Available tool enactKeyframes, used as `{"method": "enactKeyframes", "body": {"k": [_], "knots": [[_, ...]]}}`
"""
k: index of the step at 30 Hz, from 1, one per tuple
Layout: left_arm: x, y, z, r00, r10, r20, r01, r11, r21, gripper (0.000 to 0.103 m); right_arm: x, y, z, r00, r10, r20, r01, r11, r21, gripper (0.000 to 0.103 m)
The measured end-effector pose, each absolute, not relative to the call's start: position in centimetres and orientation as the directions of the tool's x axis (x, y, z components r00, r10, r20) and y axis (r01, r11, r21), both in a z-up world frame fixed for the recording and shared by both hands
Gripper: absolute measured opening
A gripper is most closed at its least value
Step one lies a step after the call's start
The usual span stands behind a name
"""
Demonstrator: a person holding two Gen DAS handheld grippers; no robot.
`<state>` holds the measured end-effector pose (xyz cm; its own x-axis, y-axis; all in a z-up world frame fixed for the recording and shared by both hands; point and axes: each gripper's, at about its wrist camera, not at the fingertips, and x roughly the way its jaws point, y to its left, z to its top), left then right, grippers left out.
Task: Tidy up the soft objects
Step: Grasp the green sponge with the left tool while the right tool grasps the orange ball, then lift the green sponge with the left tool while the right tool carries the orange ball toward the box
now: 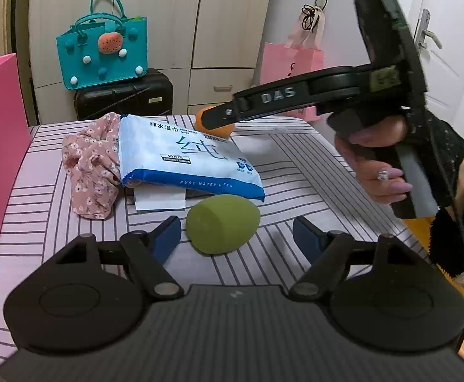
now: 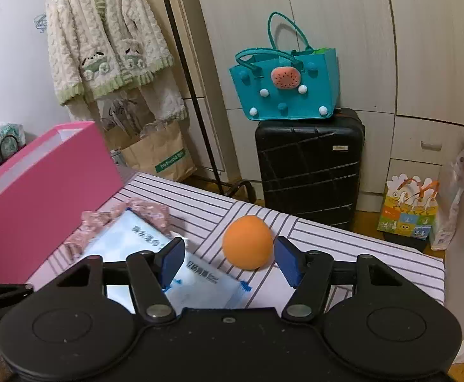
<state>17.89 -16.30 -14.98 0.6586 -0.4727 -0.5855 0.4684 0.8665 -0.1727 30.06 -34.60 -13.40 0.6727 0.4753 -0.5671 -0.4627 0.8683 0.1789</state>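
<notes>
Green sponge point(image 1: 222, 227) sits on the striped cloth point(image 1: 295, 172) dead ahead of the left gripper point(image 1: 236, 238), lying between the two blue pads with daylight on either side, nearer the left-hand pad than the right. Jaws are spread, nothing pinched yet. Best play here: slide a touch to the left so the egg shape centres, then close gently, because foam like this will probably squash and pop out if squeezed off-centre.

Over to the right gripper point(image 2: 228, 259): also spread, and the orange ball point(image 2: 248, 242) rests just ahead between its pads, close against the right-hand pad, with a clear gap to the left one. I'd nudge rightward and push forward a little so the pads meet the widest part; a round thing may roll away on this cloth.

Behind and left of both grippers lie the wipes pack point(image 1: 181, 156) and the floral fabric point(image 1: 88, 165), partly under it. The pink box point(image 2: 41, 172) at far left looks the likely destination.
</notes>
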Motion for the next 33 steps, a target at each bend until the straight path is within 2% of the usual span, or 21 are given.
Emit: {"method": "enactKeyframes", "body": {"k": [5, 8, 9, 10, 13, 16, 23, 33], "knots": [[18.0, -16.7, -15.4, 0.68, -0.451, -0.579, 0.449, 0.879, -0.159, 0.074, 31.3, -34.6, -14.3, 0.68, 0.465, -0.568, -0.451, 0.875, 0.176, 0.067], [17.9, -16.9, -15.6, 0.682, -0.453, -0.575, 0.454, 0.878, -0.153, 0.07, 32.0, -34.7, -14.8, 0.674, 0.471, -0.569, -0.446, 0.873, 0.195, 0.056], [18.0, -16.9, -15.7, 0.68, -0.449, -0.579, 0.45, 0.88, -0.152, 0.068, 32.2, -34.8, -15.0, 0.668, 0.473, -0.575, -0.444, 0.873, 0.202, 0.047], [18.1, -17.0, -15.7, 0.683, -0.441, -0.582, 0.443, 0.884, -0.15, 0.064, 32.3, -34.8, -15.2, 0.661, 0.474, -0.582, -0.442, 0.873, 0.207, 0.044], [18.3, -17.1, -15.6, 0.692, -0.426, -0.583, 0.431, 0.891, -0.14, 0.051, 32.0, -35.2, -15.2, 0.671, 0.48, -0.565, -0.437, 0.872, 0.222, 0.043], [18.4, -17.1, -15.7, 0.697, -0.418, -0.582, 0.427, 0.895, -0.131, 0.048, 31.3, -35.4, -15.1, 0.701, 0.457, -0.547, -0.427, 0.884, 0.192, 0.043], [18.3, -16.6, -15.5, 0.688, -0.434, -0.582, 0.424, 0.891, -0.164, 0.047, 29.0, -36.6, -14.3, 0.739, 0.42, -0.527, -0.394, 0.904, 0.167, 0.043], [15.8, -15.6, -14.3, 0.685, -0.47, -0.556, 0.435, 0.877, -0.204, 0.047, 22.9, -37.0, -13.5, 0.745, 0.387, -0.543, -0.374, 0.917, 0.14, 0.043]]}}
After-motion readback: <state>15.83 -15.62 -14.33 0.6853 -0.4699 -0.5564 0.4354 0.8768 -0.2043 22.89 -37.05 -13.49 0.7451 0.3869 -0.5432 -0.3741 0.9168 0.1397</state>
